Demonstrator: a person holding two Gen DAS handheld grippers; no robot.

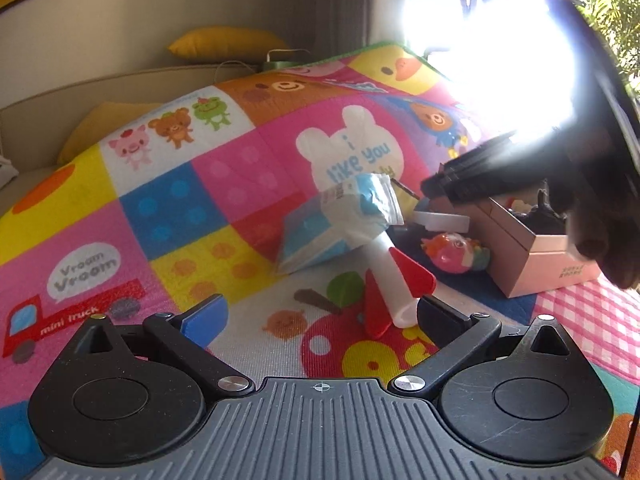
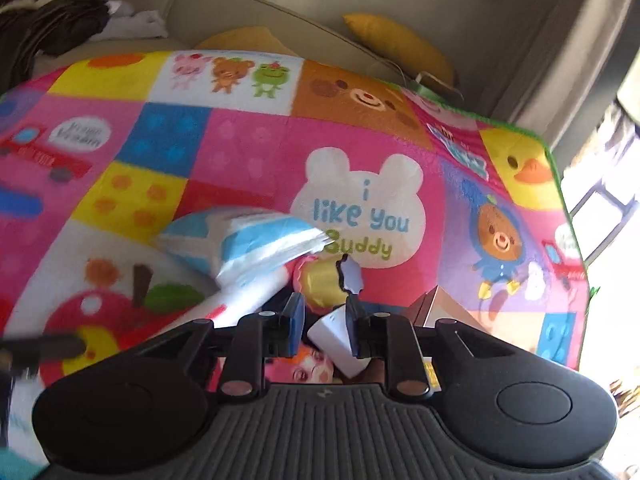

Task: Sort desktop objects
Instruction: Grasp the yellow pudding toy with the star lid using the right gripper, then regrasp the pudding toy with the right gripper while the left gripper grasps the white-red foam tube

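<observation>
A person's left gripper (image 1: 320, 312) is hovering low over a colourful patchwork play mat (image 1: 224, 160), its two fingers spread wide with nothing between them. Just ahead of its right-hand finger, a white toy rocket (image 1: 394, 280) with red fins is lying on the mat, its open end nearly touching that fingertip. A blue and white packet (image 1: 340, 220) is resting across the rocket's far end, tilted. To the right of the rocket, a pink round toy (image 1: 456, 254) is sitting beside a pink cardboard box (image 1: 532, 248) whose top is standing open; dark items are showing inside it, too dim to name. The right gripper (image 1: 440, 190) is reaching in from the upper right, above the box and a white flat piece (image 1: 440, 218) lying at the box's near corner, with strong window glare washing out the area behind it.

From the right wrist camera, the right gripper (image 2: 322, 324) is showing its fingers drawn close together, with a small white block (image 2: 342, 344) sitting between them near the right-hand finger; whether the pads are actually pressing on it cannot be told. Below it, the pink toy (image 2: 308, 368) and a yellow and pink round piece (image 2: 320, 280) are lying just ahead, while the packet (image 2: 256, 240) and rocket (image 2: 248, 296) are lying off to the left on the mat (image 2: 248, 144).
</observation>
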